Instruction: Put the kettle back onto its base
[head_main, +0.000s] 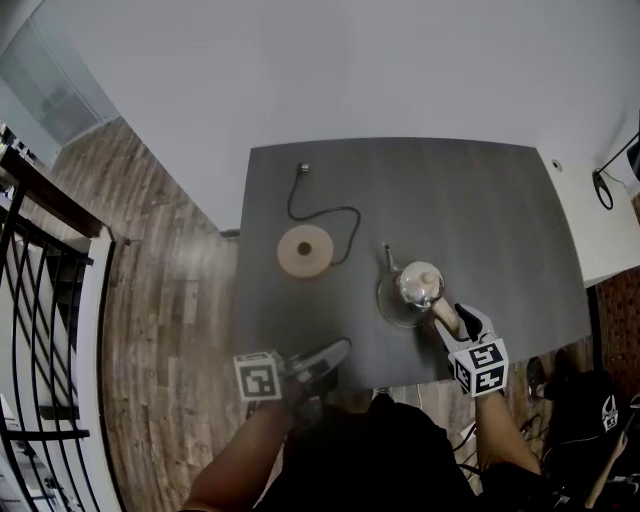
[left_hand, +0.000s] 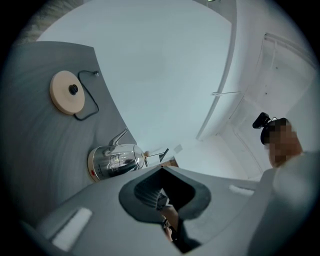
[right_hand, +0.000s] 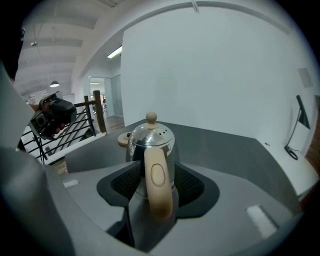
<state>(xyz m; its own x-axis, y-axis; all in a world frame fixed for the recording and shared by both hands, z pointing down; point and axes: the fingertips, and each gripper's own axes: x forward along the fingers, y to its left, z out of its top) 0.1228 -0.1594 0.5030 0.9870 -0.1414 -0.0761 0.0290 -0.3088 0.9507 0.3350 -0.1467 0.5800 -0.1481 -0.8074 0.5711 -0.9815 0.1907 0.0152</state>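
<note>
kettle to base clear, cord beyond

I find no word, number or sign that I can read. The kettle bears small print on its steel side below the spout, too fine to make out.

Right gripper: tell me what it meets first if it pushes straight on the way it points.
The handle of the kettle. It stands between the open jaws of the right gripper, with no pad seeming to press on it, and the steel body sits right behind.
</note>
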